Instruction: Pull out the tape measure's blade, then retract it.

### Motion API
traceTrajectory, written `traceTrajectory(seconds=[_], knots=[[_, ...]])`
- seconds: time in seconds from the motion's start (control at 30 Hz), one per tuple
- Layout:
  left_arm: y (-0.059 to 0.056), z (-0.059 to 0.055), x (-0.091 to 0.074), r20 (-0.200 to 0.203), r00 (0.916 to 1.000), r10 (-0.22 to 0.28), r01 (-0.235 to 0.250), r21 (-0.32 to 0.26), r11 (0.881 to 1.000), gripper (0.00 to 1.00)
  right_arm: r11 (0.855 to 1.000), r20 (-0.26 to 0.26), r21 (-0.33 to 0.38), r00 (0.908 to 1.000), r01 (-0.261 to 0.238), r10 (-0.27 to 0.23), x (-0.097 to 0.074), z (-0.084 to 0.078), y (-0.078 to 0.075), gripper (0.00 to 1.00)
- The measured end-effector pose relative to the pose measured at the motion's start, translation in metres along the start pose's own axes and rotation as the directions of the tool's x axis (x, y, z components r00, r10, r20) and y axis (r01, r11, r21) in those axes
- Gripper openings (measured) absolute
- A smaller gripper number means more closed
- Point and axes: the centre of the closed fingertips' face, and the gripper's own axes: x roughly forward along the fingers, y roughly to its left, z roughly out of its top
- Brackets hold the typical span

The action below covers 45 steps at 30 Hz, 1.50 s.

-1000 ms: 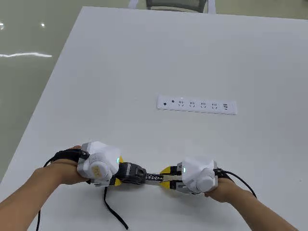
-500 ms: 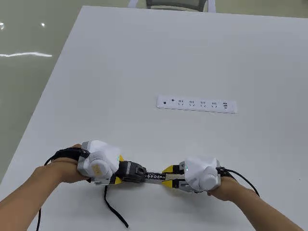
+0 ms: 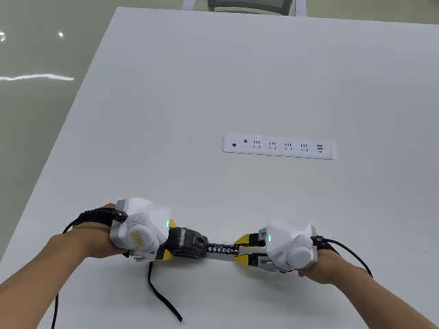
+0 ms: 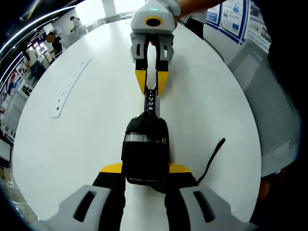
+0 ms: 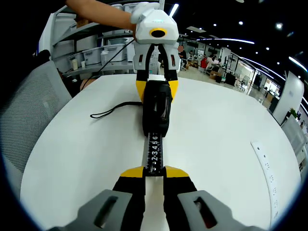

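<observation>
Tape measure case (image 4: 146, 149) lies on the white table (image 3: 206, 103) at its near edge, clamped in left gripper (image 3: 168, 245); right gripper (image 3: 241, 250) pinches the short exposed blade (image 5: 153, 151), whose long axis runs straight between the two grippers

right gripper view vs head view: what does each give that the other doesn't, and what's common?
Right gripper view: the blade numerals 2 to 6 are readable, and shelving stands behind the left gripper. Head view: the table to its far edge, and the floor on its left. Shared: left gripper shut on the tape measure, right gripper shut on the blade, the black strap, the power strip.
</observation>
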Motion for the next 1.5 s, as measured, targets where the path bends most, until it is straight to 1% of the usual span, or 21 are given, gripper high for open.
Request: traceTrajectory(seconds=[0.3,1.07,1.5], knots=[[0.0,0.0,0.0,-0.001,1.0,0.0,0.0,-0.005,1.0,0.26,1.0,-0.008,-0.003,1.0,0.001,-0.001,-0.004,-0.005,0.0,0.12],[0.0,0.0,0.001,-0.003,1.0,-0.001,0.001,-0.009,1.0,0.26,1.0,-0.02,-0.012,0.9998,-0.003,0.003,-0.012,-0.012,0.0,0.12],[0.0,0.001,0.001,-0.005,1.0,-0.004,0.004,-0.01,1.0,0.27,1.0,-0.022,0.0,0.9998,-0.005,0.005,-0.018,-0.018,0.001,0.12]])
